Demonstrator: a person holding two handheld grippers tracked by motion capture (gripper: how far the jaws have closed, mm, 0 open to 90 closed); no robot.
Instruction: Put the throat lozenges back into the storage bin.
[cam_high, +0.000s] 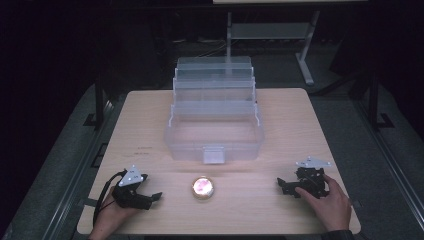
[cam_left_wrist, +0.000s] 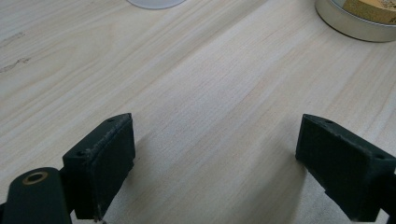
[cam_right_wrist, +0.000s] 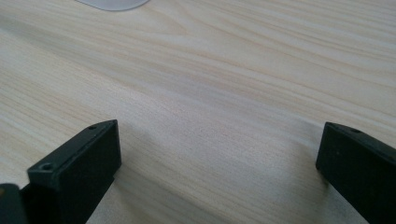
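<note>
Wood surface (cam_high: 280, 115), both my grippers parked low at the near edge: left gripper (cam_high: 150, 197) and right gripper (cam_high: 282, 186), jaws apart, empty. Round tin (cam_high: 203, 188) sits between them, clear tiered box (cam_high: 214, 125) open behind it, likely its destination.

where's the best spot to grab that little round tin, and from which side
Probably across its low metal side wall, jaws straddling the full width. The round tin lies flat and alone on the table, between both grippers. The left gripper is open and already points at it, so sliding in low from the tin's left looks easiest.
</note>
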